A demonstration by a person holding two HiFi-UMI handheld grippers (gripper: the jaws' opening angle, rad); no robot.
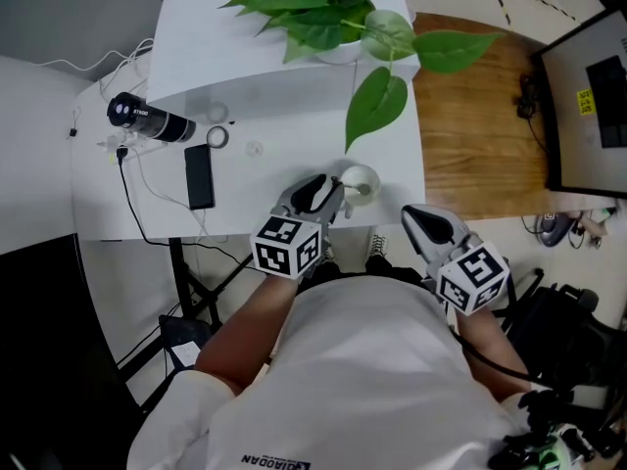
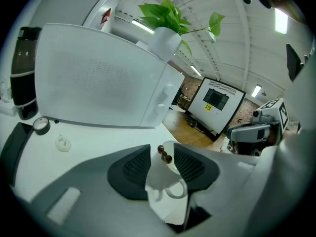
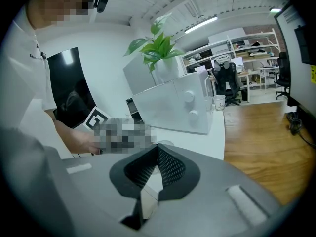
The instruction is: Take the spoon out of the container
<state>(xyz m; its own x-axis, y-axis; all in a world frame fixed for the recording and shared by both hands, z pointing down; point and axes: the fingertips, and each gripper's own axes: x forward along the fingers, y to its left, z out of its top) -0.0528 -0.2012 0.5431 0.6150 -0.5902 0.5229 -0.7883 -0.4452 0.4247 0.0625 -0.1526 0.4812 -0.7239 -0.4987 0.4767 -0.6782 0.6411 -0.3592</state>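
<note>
Spoon (image 2: 165, 154) with brown beaded handle end, standing in white cup (image 2: 165, 177) near front edge of white table (image 1: 255, 192). Left gripper (image 2: 162, 148) released, jaws spread wide either side of cup, spoon handle between them. Right gripper (image 3: 158, 147) clenched, pads meeting at tips, nothing between, near table's front right corner.

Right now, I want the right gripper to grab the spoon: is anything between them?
Nothing visible does. The spoon stands in the white cup between the left gripper's open jaws; the right gripper, shut, has open space toward it.
</note>
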